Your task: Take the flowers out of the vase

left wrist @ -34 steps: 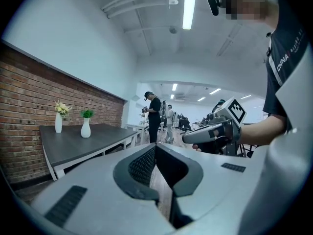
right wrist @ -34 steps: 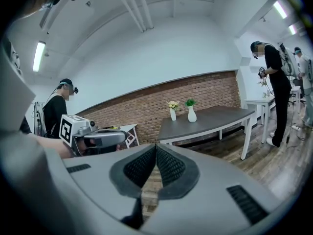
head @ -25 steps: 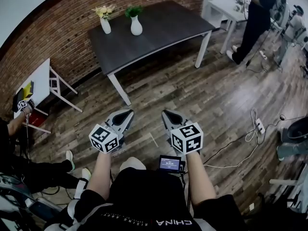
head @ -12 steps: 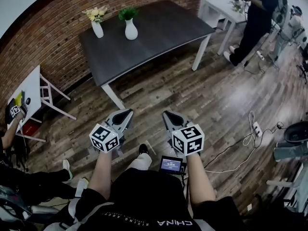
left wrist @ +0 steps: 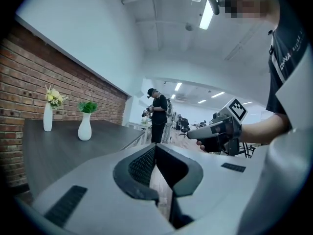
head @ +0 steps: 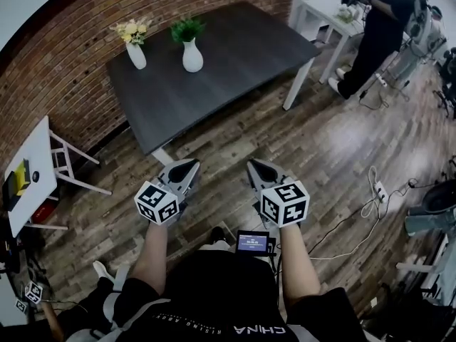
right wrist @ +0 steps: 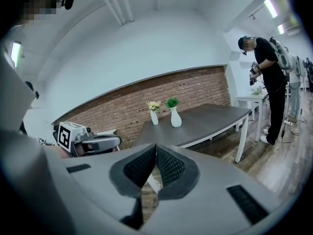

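Two white vases stand at the far end of a dark table (head: 214, 70). The left vase (head: 136, 55) holds yellow flowers (head: 129, 30); the right vase (head: 192, 56) holds a green plant (head: 187, 28). Both show small in the left gripper view, vase (left wrist: 47, 117) and vase (left wrist: 84, 127), and in the right gripper view, flowers (right wrist: 153, 105) and plant (right wrist: 172, 102). My left gripper (head: 188, 167) and right gripper (head: 255, 167) are shut and empty, held side by side over the floor, short of the table's near edge.
A brick wall (head: 71, 55) runs behind the table. A small white side table (head: 28, 173) stands at the left. A person in dark clothes (head: 377, 27) works at a white desk (head: 331, 20) at the far right. Cables and a power strip (head: 383, 189) lie on the wooden floor.
The table and vases have come nearer and lower in the head view as I walked toward them. Both grippers stay shut, in the same pose before me.
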Motion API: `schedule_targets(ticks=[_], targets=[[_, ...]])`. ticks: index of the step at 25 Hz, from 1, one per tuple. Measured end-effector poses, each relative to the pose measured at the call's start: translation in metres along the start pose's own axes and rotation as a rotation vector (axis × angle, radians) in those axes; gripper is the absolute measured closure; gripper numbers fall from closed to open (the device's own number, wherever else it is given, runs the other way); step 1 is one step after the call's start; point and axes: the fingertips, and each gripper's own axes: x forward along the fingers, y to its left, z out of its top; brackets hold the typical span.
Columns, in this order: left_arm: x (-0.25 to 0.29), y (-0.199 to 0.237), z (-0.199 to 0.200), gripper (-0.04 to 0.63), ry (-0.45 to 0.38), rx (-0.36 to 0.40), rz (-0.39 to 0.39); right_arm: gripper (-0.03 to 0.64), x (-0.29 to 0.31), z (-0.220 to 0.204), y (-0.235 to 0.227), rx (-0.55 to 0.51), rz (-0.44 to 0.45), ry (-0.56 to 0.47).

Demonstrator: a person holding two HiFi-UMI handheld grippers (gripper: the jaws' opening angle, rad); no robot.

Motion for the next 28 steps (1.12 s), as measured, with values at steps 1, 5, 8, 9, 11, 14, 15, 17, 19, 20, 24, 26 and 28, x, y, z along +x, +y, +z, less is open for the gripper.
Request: schedule_targets(ticks=[1, 5, 8, 9, 11, 14, 15, 17, 19, 20, 24, 26, 28], targets=[[0.004, 0.004, 0.0, 0.592, 0.003, -0.001, -0.006, 0.609, 0.005, 0.002, -0.002, 0.001, -0.001, 0.002], [0.016, 0.022, 0.002, 0.592, 0.009, -0.013, -0.013, 0.609, 0.027, 0.009, -0.008, 0.004, 0.007, 0.016], [0.029, 0.039, 0.001, 0.592, 0.016, -0.025, -0.006, 0.609, 0.048, 0.013, -0.015, 0.001, 0.026, 0.028], [0.034, 0.044, 0.0, 0.592, 0.02, -0.025, -0.004, 0.609, 0.056, 0.015, -0.018, -0.001, 0.035, 0.031], [0.044, 0.058, 0.001, 0.592, 0.026, -0.017, 0.009, 0.609, 0.075, 0.021, -0.025, -0.006, 0.056, 0.031], [0.062, 0.089, 0.012, 0.592, 0.024, -0.002, 0.054, 0.609, 0.106, 0.038, -0.04, -0.015, 0.091, 0.032], [0.069, 0.1, 0.016, 0.592, 0.023, -0.002, 0.068, 0.609, 0.117, 0.045, -0.047, -0.016, 0.101, 0.031], [0.087, 0.12, 0.026, 0.592, 0.026, -0.003, 0.089, 0.609, 0.136, 0.061, -0.062, -0.02, 0.121, 0.029], [0.107, 0.136, 0.035, 0.592, 0.031, 0.0, 0.102, 0.609, 0.153, 0.077, -0.078, -0.027, 0.141, 0.031], [0.117, 0.142, 0.039, 0.592, 0.034, 0.002, 0.109, 0.609, 0.161, 0.084, -0.087, -0.029, 0.15, 0.034], [0.158, 0.164, 0.054, 0.592, 0.038, 0.003, 0.144, 0.609, 0.186, 0.109, -0.124, -0.037, 0.19, 0.041], [0.176, 0.175, 0.061, 0.592, 0.033, 0.0, 0.166, 0.609, 0.198, 0.12, -0.143, -0.04, 0.208, 0.043], [0.19, 0.185, 0.066, 0.592, 0.021, -0.01, 0.186, 0.609, 0.211, 0.128, -0.159, -0.047, 0.226, 0.049]])
